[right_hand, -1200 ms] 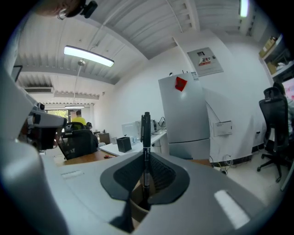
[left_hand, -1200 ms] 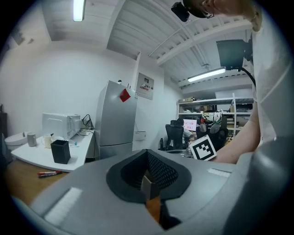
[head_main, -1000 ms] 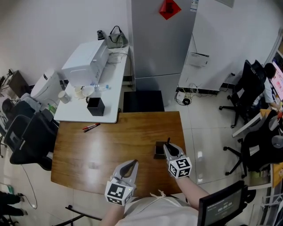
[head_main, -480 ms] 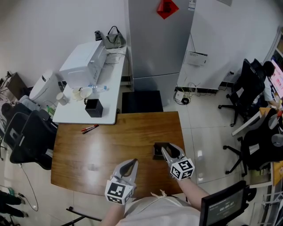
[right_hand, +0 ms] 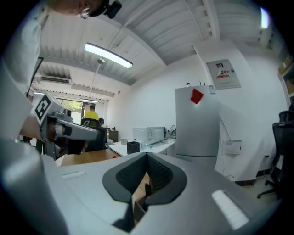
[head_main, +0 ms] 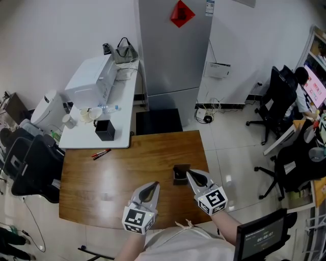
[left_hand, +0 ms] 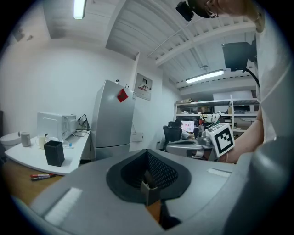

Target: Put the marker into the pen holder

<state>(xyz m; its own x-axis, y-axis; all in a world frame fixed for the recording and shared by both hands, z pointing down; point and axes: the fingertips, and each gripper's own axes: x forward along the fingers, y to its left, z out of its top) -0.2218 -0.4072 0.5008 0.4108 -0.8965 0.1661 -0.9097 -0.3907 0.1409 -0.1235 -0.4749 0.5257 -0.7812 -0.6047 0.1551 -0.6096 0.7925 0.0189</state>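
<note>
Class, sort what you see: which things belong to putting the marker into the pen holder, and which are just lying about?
In the job: pen holder on the wooden table; right gripper, shut and empty, beside it.
Lying about: black box, cups and bottle on the white side table; loose pens at the wooden table's far corner; office chairs.

grey fridge (head_main: 173,56) with red diamond sticker (head_main: 182,14) at back wall. white side table (head_main: 125,122) left of it, white box (head_main: 94,76) on top. black office chair (head_main: 275,99) far right.
</note>
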